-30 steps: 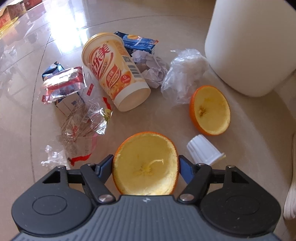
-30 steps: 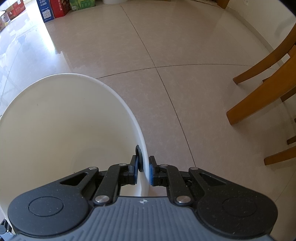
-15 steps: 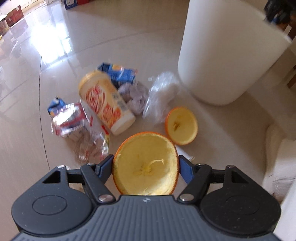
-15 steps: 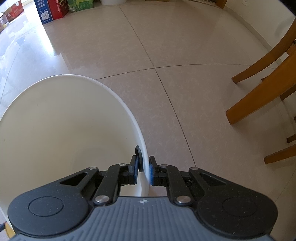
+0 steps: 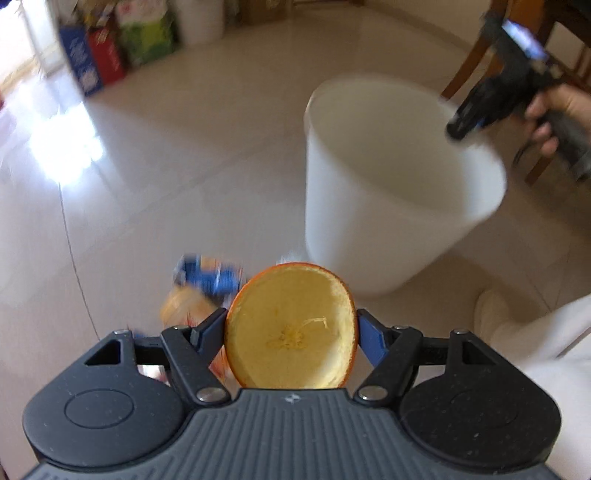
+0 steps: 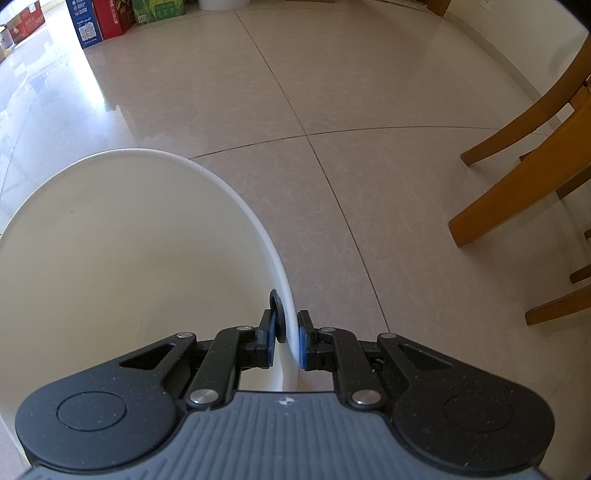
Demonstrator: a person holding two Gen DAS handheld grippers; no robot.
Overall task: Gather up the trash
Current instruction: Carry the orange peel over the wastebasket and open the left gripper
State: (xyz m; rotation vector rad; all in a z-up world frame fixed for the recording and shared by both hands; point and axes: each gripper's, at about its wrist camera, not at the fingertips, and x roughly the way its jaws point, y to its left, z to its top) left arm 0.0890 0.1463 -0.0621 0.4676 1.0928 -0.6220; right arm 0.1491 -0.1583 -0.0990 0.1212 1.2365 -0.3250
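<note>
My left gripper (image 5: pixel 291 332) is shut on a hollowed orange peel half (image 5: pixel 291 328), held well above the floor with its pale inside facing the camera. Ahead and to the right stands the white bin (image 5: pixel 399 184), its mouth open to view. On the bin's right rim a hand holds my right gripper (image 5: pixel 458 125). In the right wrist view that gripper (image 6: pixel 286 338) is shut on the bin's rim (image 6: pixel 286 295), one pad inside and one outside. The bin (image 6: pixel 129 258) looks empty inside. Blurred trash lies below the peel: a blue packet (image 5: pixel 207 273) and an orange cup (image 5: pixel 184 306).
Wooden chair legs (image 6: pixel 517 184) stand right of the bin. Coloured boxes (image 6: pixel 107 18) line the far wall, seen blurred as boxes (image 5: pixel 107 59) in the left wrist view. A pale cloth or leg (image 5: pixel 524 332) fills the lower right. Glossy tile floor (image 6: pixel 332 92) lies all around.
The left gripper has risen with the orange peel and swung toward the bin, so the trash pile dropped below and the bin's mouth came into view. The right gripper kept its hold.
</note>
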